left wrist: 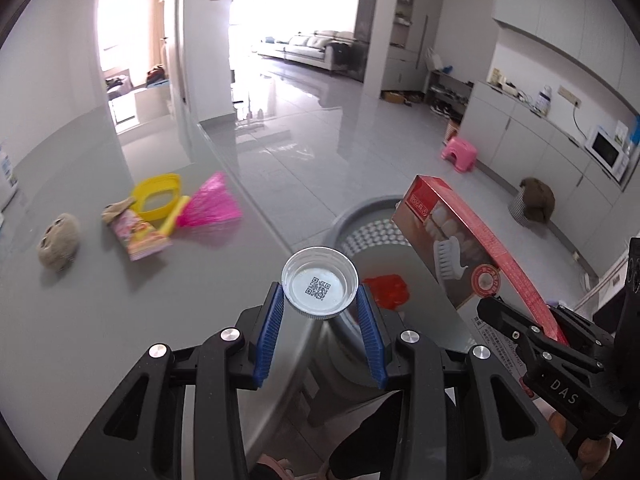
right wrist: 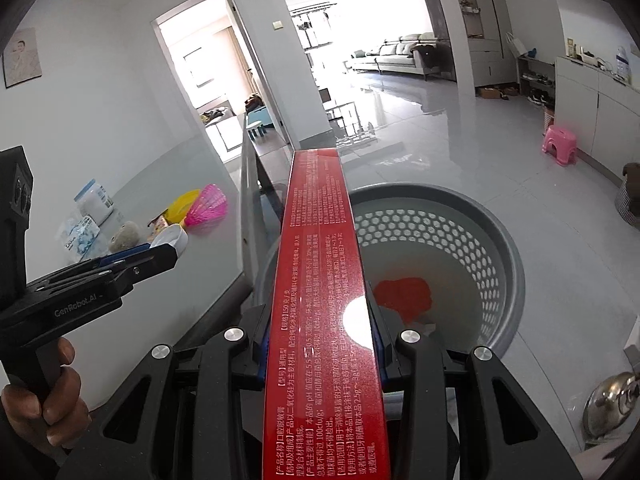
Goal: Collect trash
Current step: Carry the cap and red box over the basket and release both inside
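My left gripper (left wrist: 320,300) is shut on a white bottle cap (left wrist: 319,282) with a QR code inside, held at the grey table's edge beside the bin. My right gripper (right wrist: 318,328) is shut on a long red toothpaste box (right wrist: 320,280), which points forward over the rim of the grey perforated trash bin (right wrist: 508,240). The box (left wrist: 460,240) and right gripper (left wrist: 532,332) also show in the left wrist view, over the bin (left wrist: 360,216). A red piece of trash (right wrist: 404,292) lies in the bin's bottom. The left gripper (right wrist: 160,256) shows at left in the right wrist view.
On the grey table (left wrist: 120,320) lie a yellow ring container (left wrist: 158,196), a pink shuttlecock-like item (left wrist: 212,204), a pink wrapper (left wrist: 138,236) and a beige stone-like toy (left wrist: 60,240). White packets (right wrist: 88,216) stand by the wall. A pink stool (left wrist: 459,154) stands on the floor.
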The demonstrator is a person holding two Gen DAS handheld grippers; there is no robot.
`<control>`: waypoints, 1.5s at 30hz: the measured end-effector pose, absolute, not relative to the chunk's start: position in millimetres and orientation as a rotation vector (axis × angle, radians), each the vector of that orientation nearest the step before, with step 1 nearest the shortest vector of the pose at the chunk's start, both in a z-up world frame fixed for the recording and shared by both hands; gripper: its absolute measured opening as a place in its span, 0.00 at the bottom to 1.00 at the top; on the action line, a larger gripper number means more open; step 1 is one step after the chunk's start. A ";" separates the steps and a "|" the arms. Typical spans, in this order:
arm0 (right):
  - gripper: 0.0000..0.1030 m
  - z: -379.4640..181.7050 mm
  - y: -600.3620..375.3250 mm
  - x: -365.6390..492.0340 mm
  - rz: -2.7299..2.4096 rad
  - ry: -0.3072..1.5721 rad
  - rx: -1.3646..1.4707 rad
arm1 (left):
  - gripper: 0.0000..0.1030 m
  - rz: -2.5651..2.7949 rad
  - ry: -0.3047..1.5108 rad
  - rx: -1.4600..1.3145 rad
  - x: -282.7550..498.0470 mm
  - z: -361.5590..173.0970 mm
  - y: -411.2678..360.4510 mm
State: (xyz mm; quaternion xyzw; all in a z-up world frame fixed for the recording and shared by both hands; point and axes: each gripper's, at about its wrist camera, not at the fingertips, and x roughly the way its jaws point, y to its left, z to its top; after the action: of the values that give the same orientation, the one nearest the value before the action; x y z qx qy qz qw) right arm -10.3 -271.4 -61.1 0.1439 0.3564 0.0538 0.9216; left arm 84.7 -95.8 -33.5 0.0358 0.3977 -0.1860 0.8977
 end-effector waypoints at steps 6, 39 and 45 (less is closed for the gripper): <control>0.34 -80.6 -302.4 -11.7 0.049 0.768 0.333 | 0.36 -0.420 0.862 0.123 100.7 -51.9 -130.6; 0.63 -87.3 -321.4 2.8 0.038 0.763 0.393 | 0.60 -0.415 0.956 0.124 131.2 -82.6 -150.6; 0.64 -86.0 -327.2 -1.2 0.054 0.744 0.430 | 0.64 -0.410 0.950 0.127 128.5 -79.6 -148.0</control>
State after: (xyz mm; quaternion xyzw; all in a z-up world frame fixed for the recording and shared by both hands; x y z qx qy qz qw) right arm -1.2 -327.2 -86.0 0.2083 0.3607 0.0261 0.9088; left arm 128.5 -148.0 -79.6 0.0606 0.4537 -0.1958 0.8672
